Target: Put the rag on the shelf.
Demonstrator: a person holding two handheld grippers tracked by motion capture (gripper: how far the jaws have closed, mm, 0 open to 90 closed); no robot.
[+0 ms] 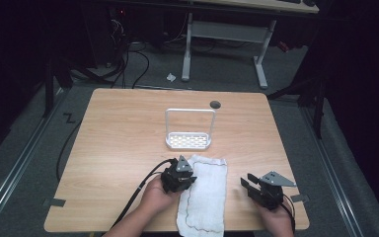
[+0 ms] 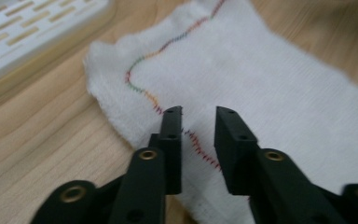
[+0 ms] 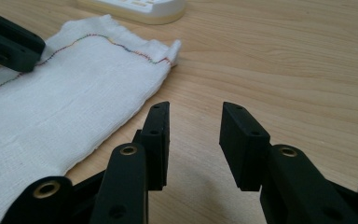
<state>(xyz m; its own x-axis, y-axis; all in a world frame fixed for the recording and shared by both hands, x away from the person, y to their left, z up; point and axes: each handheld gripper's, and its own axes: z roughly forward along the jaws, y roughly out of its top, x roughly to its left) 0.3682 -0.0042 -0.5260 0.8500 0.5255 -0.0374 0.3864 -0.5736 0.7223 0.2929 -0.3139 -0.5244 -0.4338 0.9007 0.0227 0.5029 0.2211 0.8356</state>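
- The white cloth lay lengthwise, away from the person.
- Left gripper, jaws parted, hovered over its left edge.
- Right gripper, jaws apart and empty, stood beside it.

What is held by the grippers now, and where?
Nothing. The left gripper is open above the cloth; the right gripper is open over bare table.
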